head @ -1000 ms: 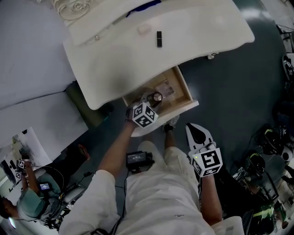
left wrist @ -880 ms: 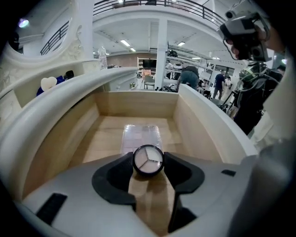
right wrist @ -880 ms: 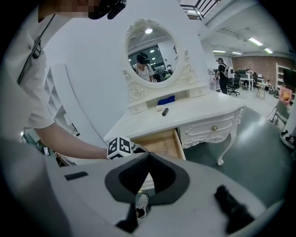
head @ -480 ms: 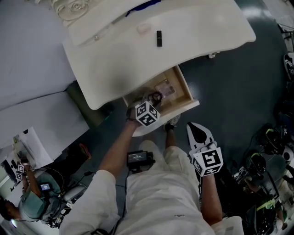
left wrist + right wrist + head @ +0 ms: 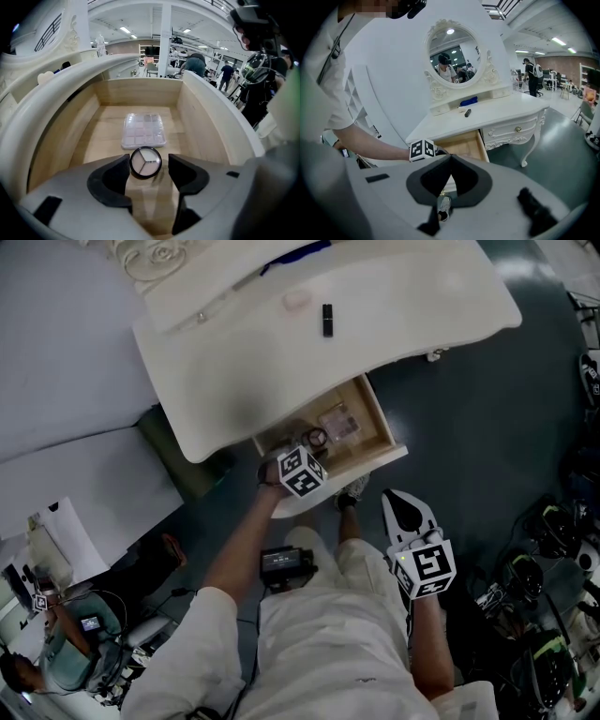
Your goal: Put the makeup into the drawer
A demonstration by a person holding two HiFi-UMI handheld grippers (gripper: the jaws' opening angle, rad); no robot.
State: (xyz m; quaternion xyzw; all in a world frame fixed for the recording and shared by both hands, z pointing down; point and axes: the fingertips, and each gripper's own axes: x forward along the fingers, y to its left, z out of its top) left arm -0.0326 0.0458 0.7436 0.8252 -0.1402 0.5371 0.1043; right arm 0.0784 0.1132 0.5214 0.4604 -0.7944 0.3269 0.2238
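Left gripper pointed steeply down into the open drawer, its jaws partly apart, having just been opening, and gripping nothing. The round compact lay flat on the drawer floor between their tips, face up; being round, it had no long axis. Beyond it a clear rectangular palette lay flat, its length running toward the drawer's back. Right gripper was held low, jaws together and empty. A black tube lay on the dressing table, pointing front to back
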